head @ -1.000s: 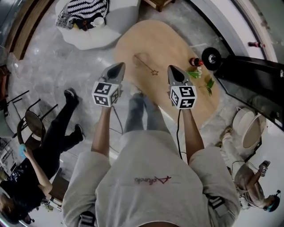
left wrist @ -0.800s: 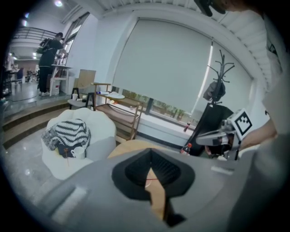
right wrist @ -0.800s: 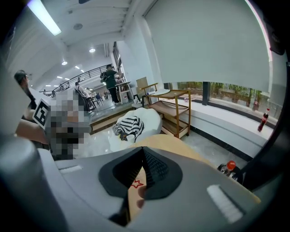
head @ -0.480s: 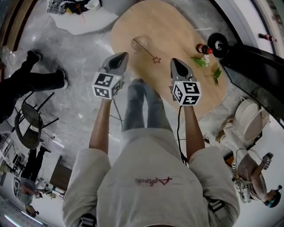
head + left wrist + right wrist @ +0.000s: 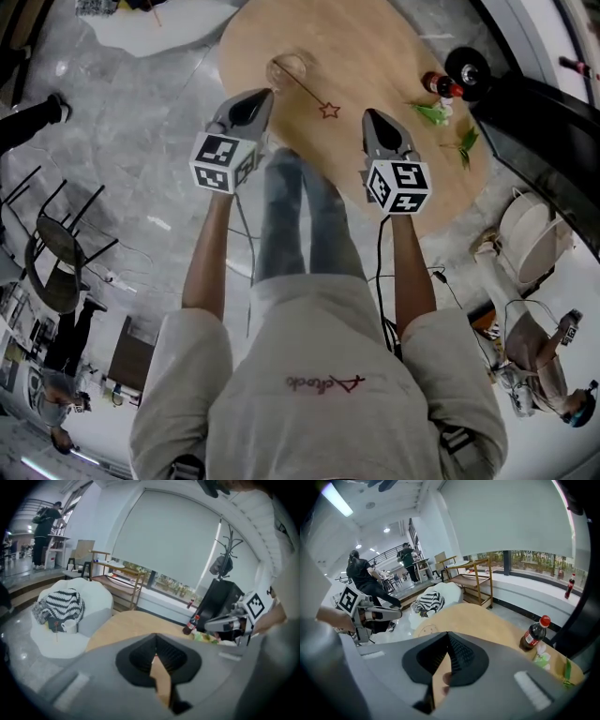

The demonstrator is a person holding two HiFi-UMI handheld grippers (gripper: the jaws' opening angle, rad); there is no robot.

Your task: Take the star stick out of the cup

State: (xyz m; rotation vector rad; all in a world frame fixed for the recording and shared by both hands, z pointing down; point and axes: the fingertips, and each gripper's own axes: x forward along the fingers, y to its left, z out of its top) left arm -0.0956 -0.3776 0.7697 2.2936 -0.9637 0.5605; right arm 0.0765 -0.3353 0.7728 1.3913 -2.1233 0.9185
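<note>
- Both jaws closed, nothing in them: your L gripper (image 5: 156,641) and R gripper (image 5: 446,637).
- Star stick (image 5: 309,94) sits in cup (image 5: 288,67), just far of L gripper; star end leans twd R.
- Nothing done yet; open, grip, lift out all left.

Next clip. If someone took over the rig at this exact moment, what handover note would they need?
Left tool: jaws together, empty, held beside the clear cup on the light wooden oval table.
Right tool: jaws together, empty, over the table's near side.
Thin stick with a star tip: one end in the cup, leaning out, star end between the two tools.
Done: nothing gripped.
Left: open a tool, take the stick, draw it out of the cup.
</note>
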